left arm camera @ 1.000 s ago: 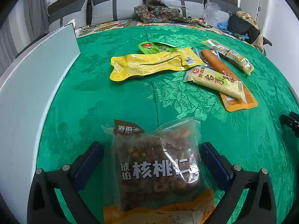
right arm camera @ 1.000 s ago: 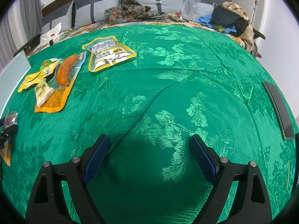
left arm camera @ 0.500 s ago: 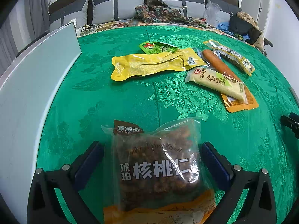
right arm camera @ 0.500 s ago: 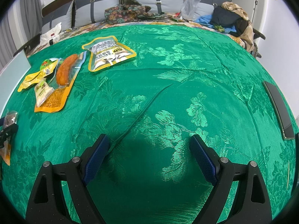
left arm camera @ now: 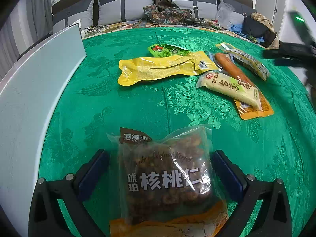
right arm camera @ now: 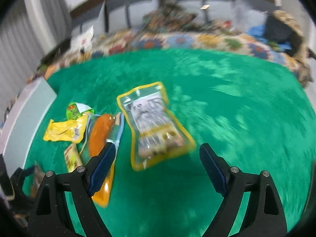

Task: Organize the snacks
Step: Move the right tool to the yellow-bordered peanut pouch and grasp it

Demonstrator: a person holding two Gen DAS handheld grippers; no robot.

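blur smears right view's snack pouch [right arm camera: 153,126] print.

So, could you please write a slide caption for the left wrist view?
Left claw around a walnut bag, other snack packets beyond on the green cloth.

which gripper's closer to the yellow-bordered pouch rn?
Right. The right gripper hangs open just short of the yellow-bordered pouch, which lies ahead between its jaws. The left gripper sits back at the near edge around the walnut bag, far from it.
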